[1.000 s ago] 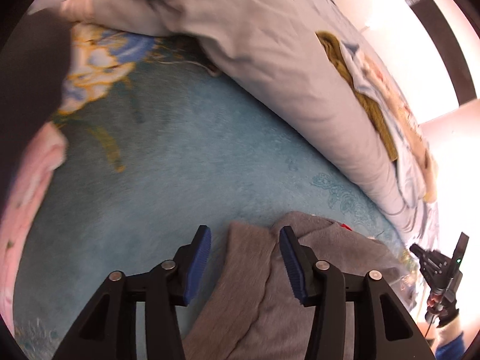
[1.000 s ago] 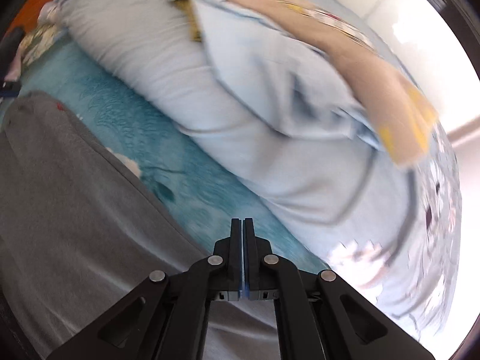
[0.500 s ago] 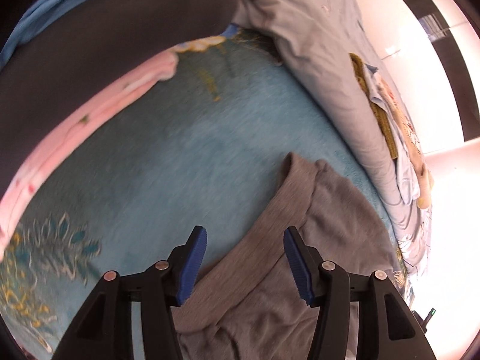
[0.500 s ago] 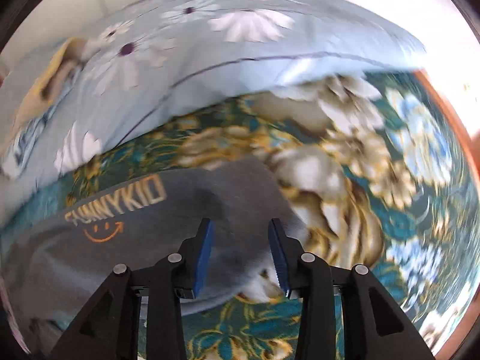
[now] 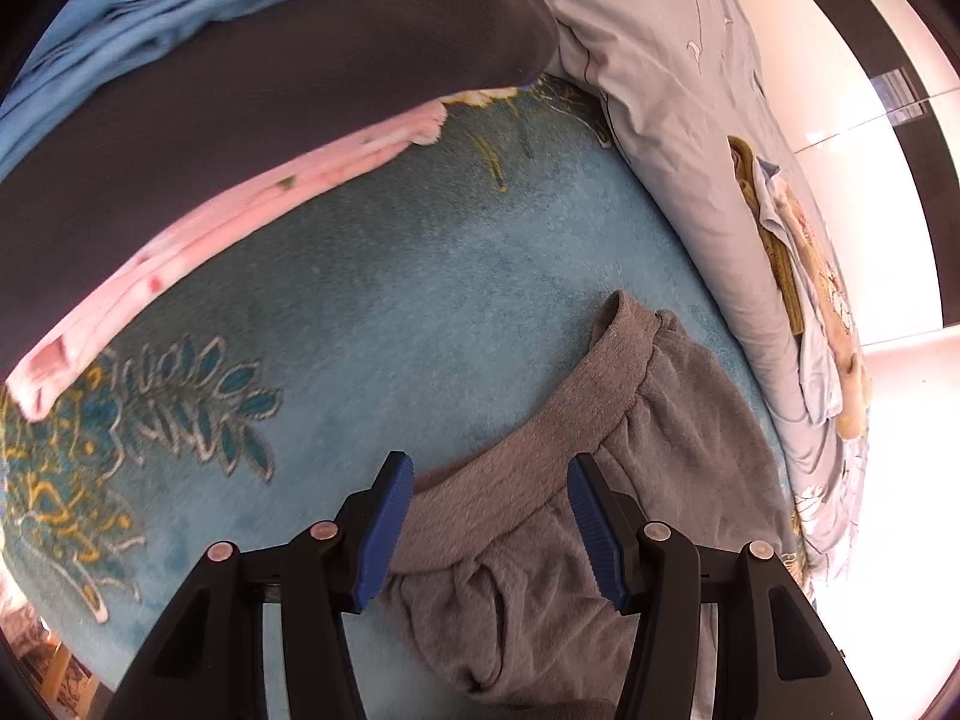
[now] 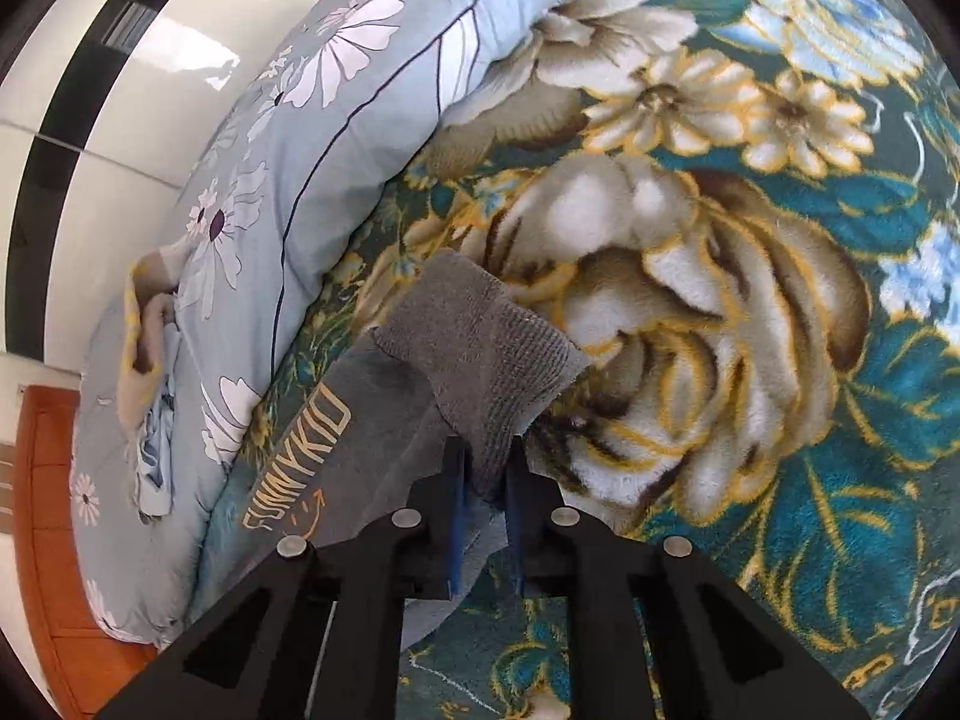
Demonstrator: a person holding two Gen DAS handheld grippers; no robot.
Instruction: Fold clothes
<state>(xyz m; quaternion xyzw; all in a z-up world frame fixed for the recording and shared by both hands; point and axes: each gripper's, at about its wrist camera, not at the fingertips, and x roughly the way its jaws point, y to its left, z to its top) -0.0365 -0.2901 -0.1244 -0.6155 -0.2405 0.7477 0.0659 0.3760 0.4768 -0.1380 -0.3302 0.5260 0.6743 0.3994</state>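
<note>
A grey garment (image 5: 666, 438) lies on the teal floral blanket (image 5: 384, 324). Its ribbed band (image 5: 570, 420) curves across the left wrist view. My left gripper (image 5: 489, 516) hovers open just above that band, and the cloth shows between the fingers without touching the pads. In the right wrist view the same grey garment (image 6: 384, 414) carries an orange "FUNNYKID" print. My right gripper (image 6: 485, 483) is closing its jaws on the garment's ribbed cuff (image 6: 480, 354), and the cloth is pinched between the blue pads.
A stack of clothes, dark (image 5: 252, 78), pink (image 5: 198, 240) and blue (image 5: 150, 6), sits at the upper left of the left wrist view. A pale blue flowered quilt (image 5: 690, 138) (image 6: 288, 180) is bunched along the garment's far side. An orange wooden board (image 6: 54, 510) edges the bed.
The left gripper slid across the blanket, so the ribbed band and the clothes stack came into view. The right gripper swung from the quilt to the cuff, opened, then closed on it.
</note>
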